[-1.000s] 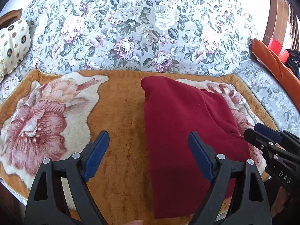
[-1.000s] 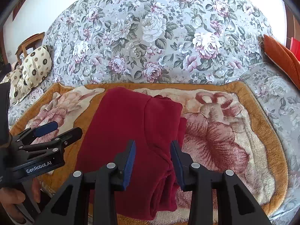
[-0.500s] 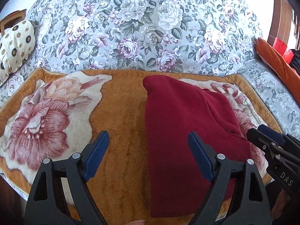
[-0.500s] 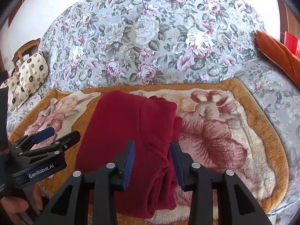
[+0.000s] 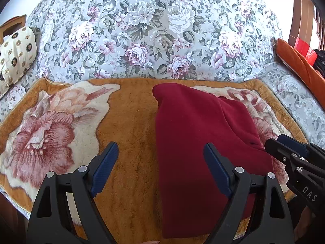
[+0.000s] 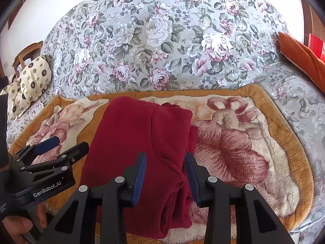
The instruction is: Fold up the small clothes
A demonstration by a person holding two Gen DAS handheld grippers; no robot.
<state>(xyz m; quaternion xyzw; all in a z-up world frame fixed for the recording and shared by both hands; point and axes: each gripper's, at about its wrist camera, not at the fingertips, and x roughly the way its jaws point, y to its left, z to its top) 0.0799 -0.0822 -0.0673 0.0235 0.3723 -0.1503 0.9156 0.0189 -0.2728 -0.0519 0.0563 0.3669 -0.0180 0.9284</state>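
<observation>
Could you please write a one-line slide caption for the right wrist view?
Open right gripper poised over the folded red garment on a floral plush blanket, left gripper alongside.

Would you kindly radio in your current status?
Left gripper and right gripper open, empty. Dark red fleece garment folded on orange floral blanket. Nothing obstructing.

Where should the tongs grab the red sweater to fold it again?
Probably the near hem of the red sweater, coming from the near edge. It lies flat, long side running away, so lifting that end folds it in half. The right tongs already hover open there.
</observation>
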